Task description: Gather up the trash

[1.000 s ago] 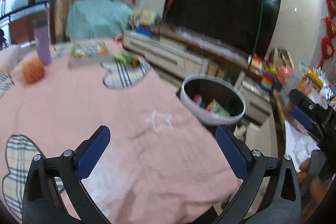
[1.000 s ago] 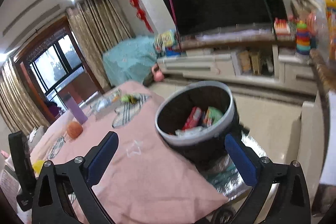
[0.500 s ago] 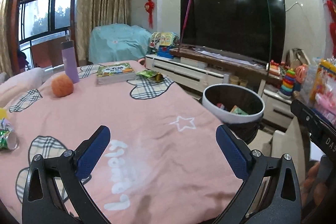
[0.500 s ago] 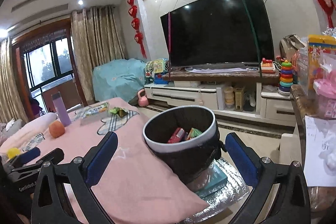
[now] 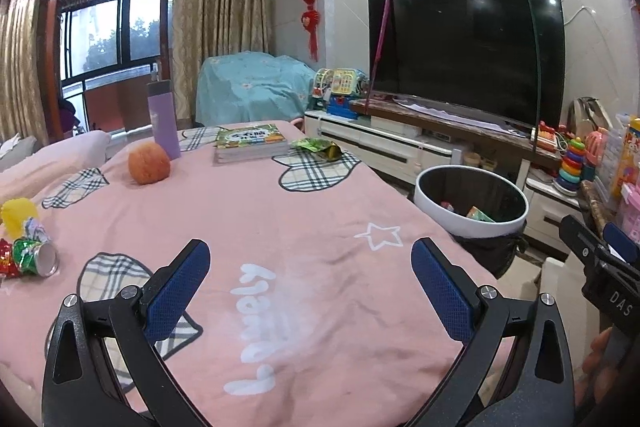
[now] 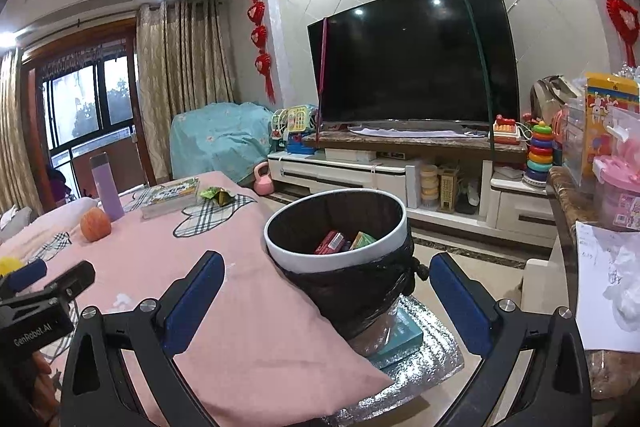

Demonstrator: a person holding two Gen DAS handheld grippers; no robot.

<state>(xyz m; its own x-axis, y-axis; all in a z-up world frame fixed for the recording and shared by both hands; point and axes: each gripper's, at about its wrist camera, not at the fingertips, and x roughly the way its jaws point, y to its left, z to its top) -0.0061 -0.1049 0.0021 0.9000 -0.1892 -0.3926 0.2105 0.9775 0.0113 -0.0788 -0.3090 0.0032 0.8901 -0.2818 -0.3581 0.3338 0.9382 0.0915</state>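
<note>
A white-rimmed bin (image 5: 470,201) (image 6: 336,227) lined with a black bag stands beside the pink-covered table (image 5: 260,227); a few packets lie inside it. A green wrapper (image 5: 316,147) (image 6: 216,194) lies at the table's far side by a book. A crushed can (image 5: 34,257) with red and yellow scraps rests at the left edge. My left gripper (image 5: 310,279) hovers open and empty over the near part of the cloth. My right gripper (image 6: 326,291) hangs open and empty just in front of the bin.
An orange ball (image 5: 149,163), a purple bottle (image 5: 163,121) and a stack of books (image 5: 250,143) sit on the far part of the table. A TV cabinet (image 6: 400,167) with toys lines the wall. A counter (image 6: 592,227) with boxes and paper is at the right.
Both cameras have tilted up and steadied, so the room and the table's left edge with the can have come into view. Both grippers stay open and empty.
</note>
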